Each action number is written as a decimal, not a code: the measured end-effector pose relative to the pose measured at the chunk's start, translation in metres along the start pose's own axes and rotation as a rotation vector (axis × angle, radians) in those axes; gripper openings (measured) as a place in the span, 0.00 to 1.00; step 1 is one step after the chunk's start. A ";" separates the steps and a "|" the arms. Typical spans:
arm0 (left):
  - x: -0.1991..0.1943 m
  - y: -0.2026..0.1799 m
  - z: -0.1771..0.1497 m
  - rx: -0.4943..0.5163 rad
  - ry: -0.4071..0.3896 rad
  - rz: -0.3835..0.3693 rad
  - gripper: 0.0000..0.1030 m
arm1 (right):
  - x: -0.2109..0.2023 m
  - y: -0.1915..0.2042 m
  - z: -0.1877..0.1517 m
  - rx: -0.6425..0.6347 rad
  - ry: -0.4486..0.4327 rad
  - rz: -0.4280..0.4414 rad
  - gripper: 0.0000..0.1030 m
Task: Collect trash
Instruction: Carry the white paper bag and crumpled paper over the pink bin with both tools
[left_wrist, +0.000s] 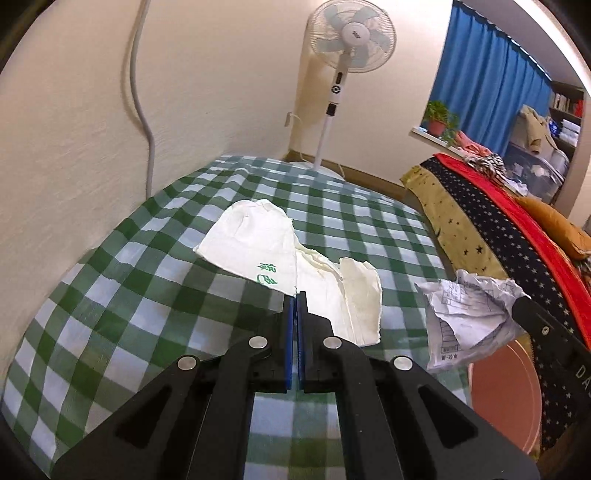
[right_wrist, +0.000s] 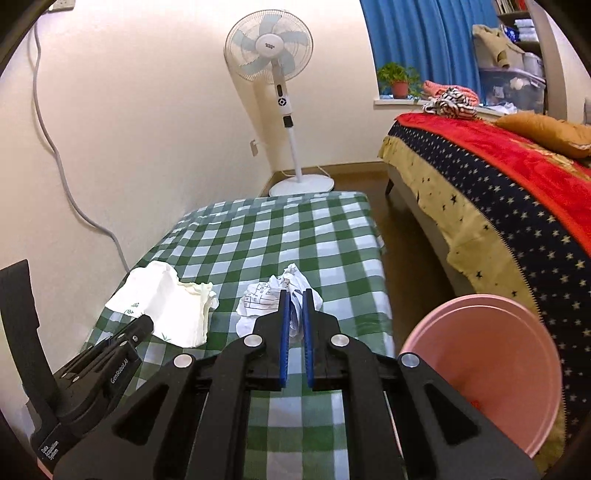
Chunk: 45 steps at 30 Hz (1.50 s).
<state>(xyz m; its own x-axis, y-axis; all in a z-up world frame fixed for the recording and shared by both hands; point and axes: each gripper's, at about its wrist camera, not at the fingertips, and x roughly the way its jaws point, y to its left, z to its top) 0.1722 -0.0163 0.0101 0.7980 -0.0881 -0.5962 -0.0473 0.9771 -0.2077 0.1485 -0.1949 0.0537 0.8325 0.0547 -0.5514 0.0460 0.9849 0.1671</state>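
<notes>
While both my grippers are working over the green checked tablecloth:
left gripper: I'm pinching its pads together on the near edge of the white napkin.
right gripper: I'm clamping it on the crumpled printed paper, fingers nearly together with paper between.
pink bin: sitting on the floor just beside the table's right edge, near the bed.
floor fan: standing in the far corner.
</notes>
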 end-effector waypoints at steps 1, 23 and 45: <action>-0.003 -0.003 -0.001 0.009 0.000 -0.005 0.01 | -0.004 -0.002 0.000 -0.002 -0.002 -0.007 0.07; -0.037 -0.051 -0.016 0.113 -0.011 -0.104 0.01 | -0.052 -0.024 0.011 0.015 -0.056 -0.109 0.07; -0.042 -0.105 -0.026 0.164 0.004 -0.245 0.01 | -0.091 -0.070 0.013 0.085 -0.089 -0.269 0.07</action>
<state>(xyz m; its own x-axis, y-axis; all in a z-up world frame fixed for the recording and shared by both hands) 0.1278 -0.1199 0.0367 0.7712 -0.3253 -0.5472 0.2442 0.9450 -0.2177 0.0770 -0.2707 0.1023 0.8293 -0.2250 -0.5116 0.3148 0.9444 0.0951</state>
